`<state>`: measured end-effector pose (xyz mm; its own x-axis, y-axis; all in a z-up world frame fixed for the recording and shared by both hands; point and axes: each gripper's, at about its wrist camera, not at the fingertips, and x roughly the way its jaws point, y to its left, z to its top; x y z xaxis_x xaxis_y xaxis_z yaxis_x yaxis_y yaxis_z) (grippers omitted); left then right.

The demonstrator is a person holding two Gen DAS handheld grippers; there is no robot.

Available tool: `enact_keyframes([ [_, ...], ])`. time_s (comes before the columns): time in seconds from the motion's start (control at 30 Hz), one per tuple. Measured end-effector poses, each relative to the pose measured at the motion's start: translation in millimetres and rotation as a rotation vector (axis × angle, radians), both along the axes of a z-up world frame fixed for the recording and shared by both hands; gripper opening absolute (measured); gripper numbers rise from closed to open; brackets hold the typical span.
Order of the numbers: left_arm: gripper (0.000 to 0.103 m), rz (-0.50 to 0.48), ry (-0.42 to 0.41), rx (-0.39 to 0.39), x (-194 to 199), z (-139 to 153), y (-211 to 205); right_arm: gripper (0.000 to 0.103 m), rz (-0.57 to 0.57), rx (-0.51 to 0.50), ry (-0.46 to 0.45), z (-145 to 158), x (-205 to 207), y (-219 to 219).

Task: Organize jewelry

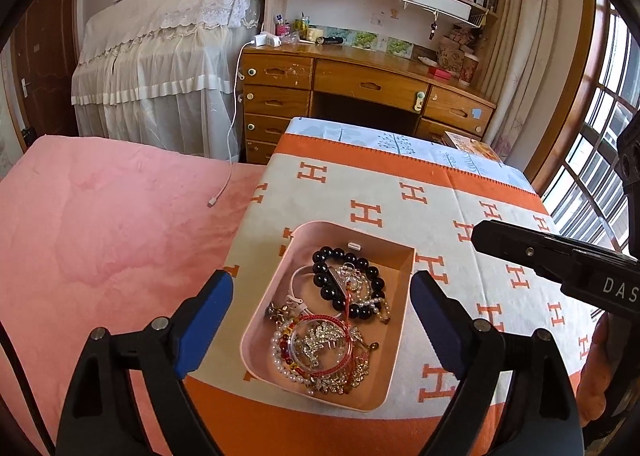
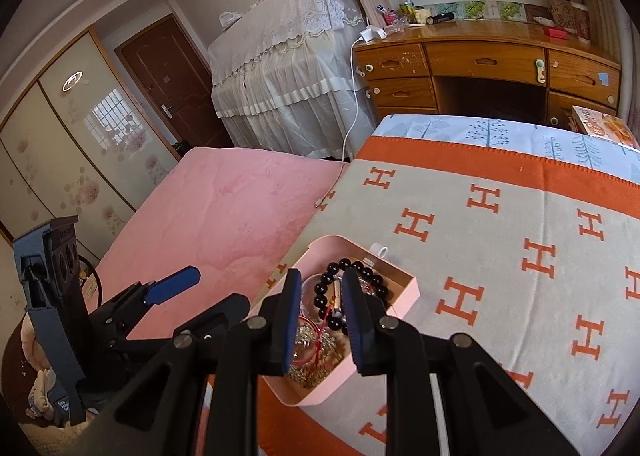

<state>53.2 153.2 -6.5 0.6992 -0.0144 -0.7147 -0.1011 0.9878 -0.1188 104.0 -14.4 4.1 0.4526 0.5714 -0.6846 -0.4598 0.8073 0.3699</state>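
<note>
pink tray (image 1: 394, 340) | on H-patterned blanket | holds tangled bracelets (image 1: 344, 296)

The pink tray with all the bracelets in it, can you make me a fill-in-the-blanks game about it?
1. The shallow pink plastic tray sits on a cream blanket patterned with orange letter ____.
2. The round-bead bracelet at the tray's far end is coloured ____.
3. The left gripper has its jaws ____.
4. The string of small white beads at the tray's near end looks like ____.

Missing words: H; black; open; pearls
</note>
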Motion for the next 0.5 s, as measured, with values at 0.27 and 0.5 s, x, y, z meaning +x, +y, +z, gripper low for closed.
enact_keyframes([
  [0.27, 0.102, -0.063, 0.029, -0.016, -15, -11, -36, 0.021, -0.122, -0.057, -0.015, -17, -39, -51],
  [0.5, 0.102, -0.076, 0.059, -0.039, -23, -21, -65, 0.037, -0.21, -0.055, 0.045, -39, -71, -96],
])
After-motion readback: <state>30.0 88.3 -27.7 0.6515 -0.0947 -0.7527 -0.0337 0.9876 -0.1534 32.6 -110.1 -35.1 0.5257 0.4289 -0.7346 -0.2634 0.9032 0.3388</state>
